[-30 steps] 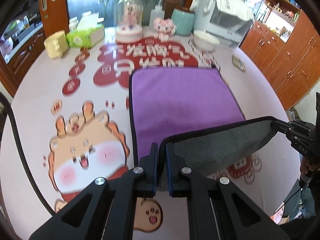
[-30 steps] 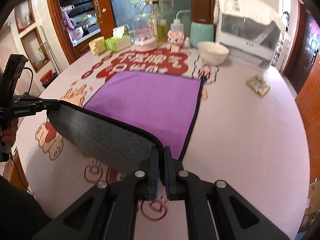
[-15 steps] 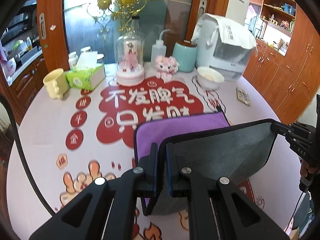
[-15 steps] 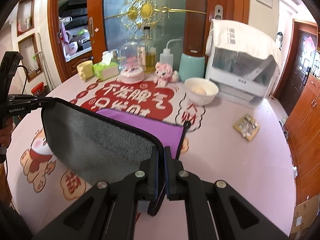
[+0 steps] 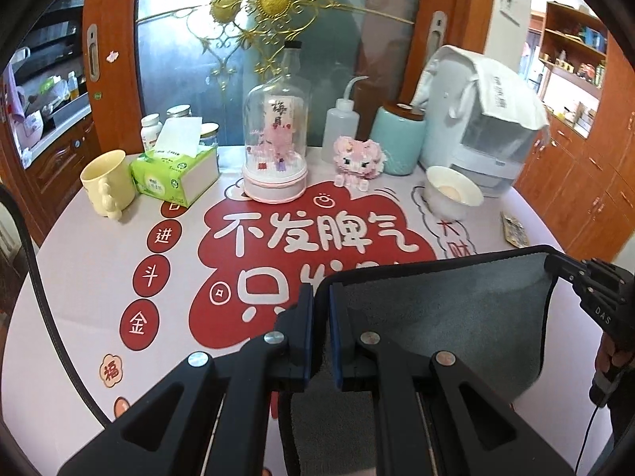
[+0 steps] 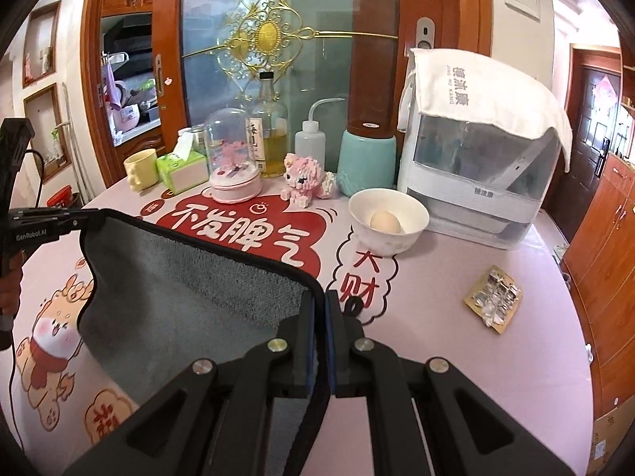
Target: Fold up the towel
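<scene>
At the far left of the bench [image 5: 79,261], which wears a pink printed cover, a pale yellow mug [image 5: 108,182] stands beside a green tissue box [image 5: 174,174]. To their right come a glass dome [image 5: 276,135] on a pink base, a squeeze bottle [image 5: 340,127], a pink brick-built toy [image 5: 359,160], a teal canister [image 5: 397,139] and a white appliance [image 6: 476,174] draped with a cloth. In front of the appliance sits a white bowl [image 6: 387,224] with an egg [image 6: 384,223] in it, and farther right a foil blister pack [image 6: 493,297] lies flat on the cover.

The left tool [image 5: 320,333] is clamped together on one corner of the towel [image 5: 444,317], the black-bound hem caught between its blue pads. The towel hangs lifted over the near part of the bench, its grey side facing both cameras, its top edge stretched taut toward the other corner. That corner is pinched by the right tool [image 6: 320,341], its fingers likewise pressed together on the hem. In the right wrist view the left tool [image 6: 85,216] grips the far corner at the left edge; in the left wrist view the right tool [image 5: 555,263] does the same at the right.
</scene>
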The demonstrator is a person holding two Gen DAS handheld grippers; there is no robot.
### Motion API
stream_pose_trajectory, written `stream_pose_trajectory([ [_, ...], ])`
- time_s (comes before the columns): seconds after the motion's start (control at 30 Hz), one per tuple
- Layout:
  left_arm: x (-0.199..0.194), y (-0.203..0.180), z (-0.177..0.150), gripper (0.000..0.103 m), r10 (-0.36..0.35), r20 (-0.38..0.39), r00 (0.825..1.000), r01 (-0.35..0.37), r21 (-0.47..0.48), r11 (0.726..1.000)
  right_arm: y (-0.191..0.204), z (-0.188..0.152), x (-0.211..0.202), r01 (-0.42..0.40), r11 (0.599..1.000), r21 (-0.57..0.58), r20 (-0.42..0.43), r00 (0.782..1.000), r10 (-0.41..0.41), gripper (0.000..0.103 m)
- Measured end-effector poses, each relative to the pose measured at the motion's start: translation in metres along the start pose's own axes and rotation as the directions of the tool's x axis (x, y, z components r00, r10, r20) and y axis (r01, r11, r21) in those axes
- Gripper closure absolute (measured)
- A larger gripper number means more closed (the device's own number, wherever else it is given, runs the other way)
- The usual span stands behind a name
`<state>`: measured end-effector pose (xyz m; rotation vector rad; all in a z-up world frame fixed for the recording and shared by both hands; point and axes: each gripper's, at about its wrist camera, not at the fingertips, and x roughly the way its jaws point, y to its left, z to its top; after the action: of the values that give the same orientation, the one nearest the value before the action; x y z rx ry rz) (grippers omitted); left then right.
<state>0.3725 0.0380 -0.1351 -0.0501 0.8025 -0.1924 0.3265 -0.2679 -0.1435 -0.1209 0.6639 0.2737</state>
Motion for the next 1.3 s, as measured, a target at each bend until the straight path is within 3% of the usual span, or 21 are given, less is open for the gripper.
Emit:
stream_pose_trajectory([
  [0.27, 0.034, 0.008, -0.001, 0.097, 0.033, -0.047, 0.998, -0.035, -0.046, 0.998, -0.003, 0.001, 0.036, -0.007, 1.0, 0.012, -0.022, 1.0, 0.007, 0.098],
  [0.33, 0.04, 0.009, -0.003, 0.091, 0.043, -0.067, 0.997, -0.047, -0.054, 0.997, -0.002, -0.001, 0.043, -0.016, 1.0, 0.017, -0.036, 0.999, 0.017, 0.097],
  [0.4, 0.044, 0.011, -0.004, 0.075, 0.06, -0.081, 0.995, -0.065, -0.062, 0.996, -0.002, -0.001, 0.048, -0.023, 0.999, 0.024, -0.053, 0.998, 0.024, 0.091],
  [0.53, 0.043, 0.013, -0.005, 0.069, 0.07, -0.085, 0.994, -0.077, -0.077, 0.994, -0.004, -0.002, 0.054, -0.011, 0.999, 0.037, -0.079, 0.997, 0.014, 0.067],
  [0.6, 0.039, 0.014, -0.004, 0.068, 0.083, -0.088, 0.993, -0.091, -0.081, 0.993, -0.006, -0.003, 0.051, -0.011, 0.998, 0.058, -0.079, 0.997, 0.016, 0.065],
  [0.9, -0.007, 0.016, -0.01, 0.053, 0.111, -0.076, 0.991, -0.119, -0.112, 0.987, -0.007, -0.004, 0.014, 0.017, 0.995, 0.102, -0.059, 0.998, -0.011, 0.057],
  [1.1, -0.057, 0.019, -0.022, 0.051, 0.111, -0.044, 0.993, -0.116, -0.123, 0.986, -0.002, -0.01, -0.036, 0.066, 0.986, 0.151, -0.044, 0.997, -0.061, 0.042],
  [1.3, -0.115, 0.015, -0.039, 0.04, 0.112, -0.008, 0.994, -0.112, -0.112, 0.987, 0.016, -0.026, -0.093, 0.103, 0.974, 0.203, -0.026, 0.995, -0.1, 0.031],
])
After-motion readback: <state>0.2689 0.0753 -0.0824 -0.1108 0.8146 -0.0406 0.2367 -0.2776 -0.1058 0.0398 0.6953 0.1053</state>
